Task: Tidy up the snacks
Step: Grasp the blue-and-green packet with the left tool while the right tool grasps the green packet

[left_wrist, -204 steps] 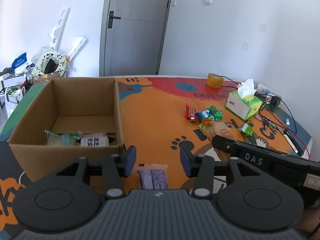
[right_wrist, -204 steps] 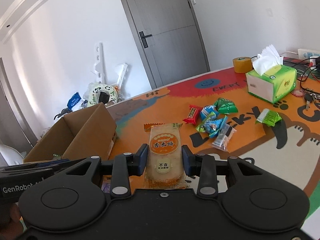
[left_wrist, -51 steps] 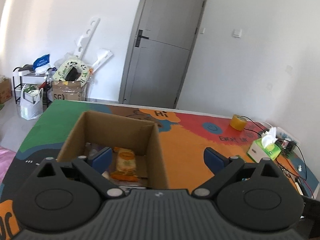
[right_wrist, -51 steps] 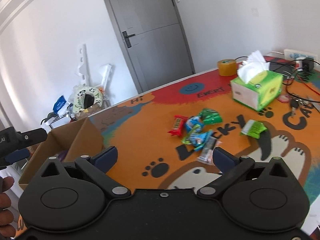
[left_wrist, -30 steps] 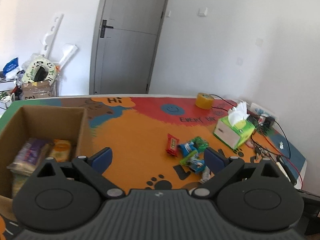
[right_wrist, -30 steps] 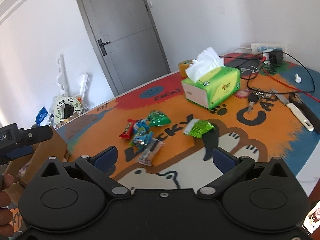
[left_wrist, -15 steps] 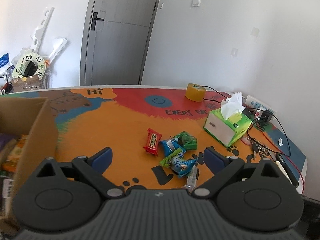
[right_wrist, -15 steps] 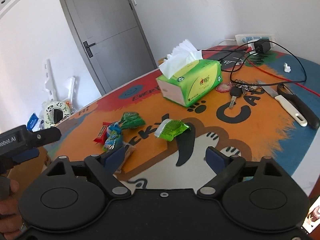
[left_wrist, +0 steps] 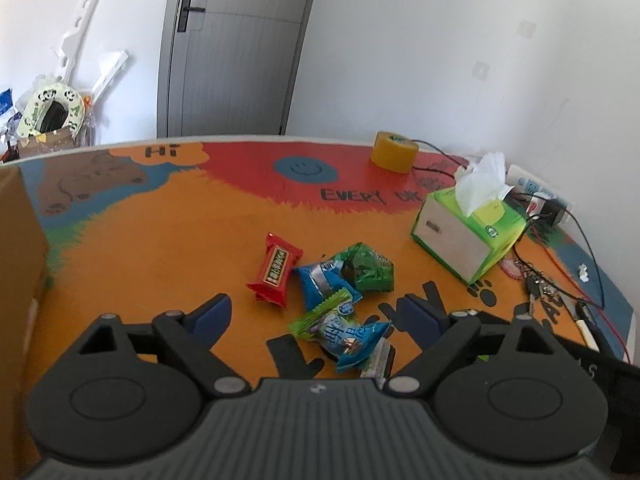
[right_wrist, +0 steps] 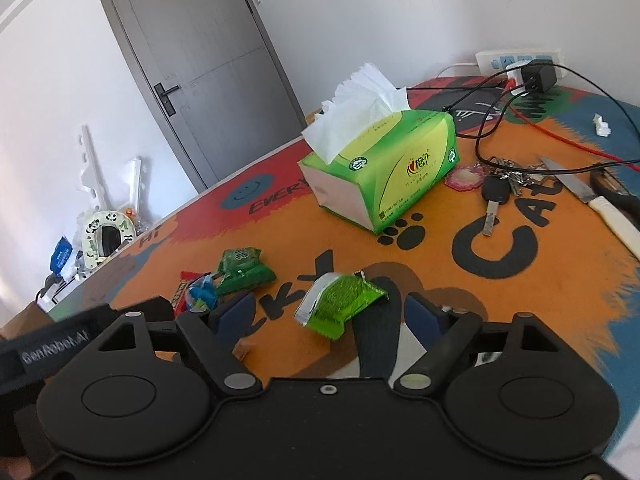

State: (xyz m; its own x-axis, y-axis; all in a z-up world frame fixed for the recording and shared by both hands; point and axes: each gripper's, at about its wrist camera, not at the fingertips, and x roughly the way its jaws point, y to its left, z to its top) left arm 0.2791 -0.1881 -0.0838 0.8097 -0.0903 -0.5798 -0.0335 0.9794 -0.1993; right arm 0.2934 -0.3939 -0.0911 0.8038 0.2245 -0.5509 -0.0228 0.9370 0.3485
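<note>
Both tools are closing in on the loose snacks left on the mat. The left gripper (left_wrist: 316,312) stands wide with nothing held; its jaws have just been narrowing, and the blue packet (left_wrist: 352,338) lies just ahead of and between the fingertips, on top of a clear-wrapped bar (left_wrist: 380,360). A red bar (left_wrist: 276,270) lies ahead and a little to its left, and a dark green packet (left_wrist: 370,268) ahead and slightly right. The cardboard box (left_wrist: 18,256) where snacks go is far off to this tool's left.

The right gripper (right_wrist: 330,310) is likewise wide and empty, its jaws also just narrowing, and a bright green packet (right_wrist: 340,300) lies between and just ahead of the fingertips, not yet pinched. The tissue box (right_wrist: 400,168) and keys (right_wrist: 498,192) sit well ahead, out of the way.

To do this step well, each tool should probably drop until the lower edges of the pads almost skim the mat (left_wrist: 180,220), then squeeze across the packet's narrow side. The left one needs care (the pile is overlapping, so a sloppy squeeze could catch two wrappers or drag the green strip along). Centring on the blue packet's puffy middle should give the firmest hold. The right one has an easier, isolated target; the crinkled foil may slip, so a full close before lifting looks wise.
</note>
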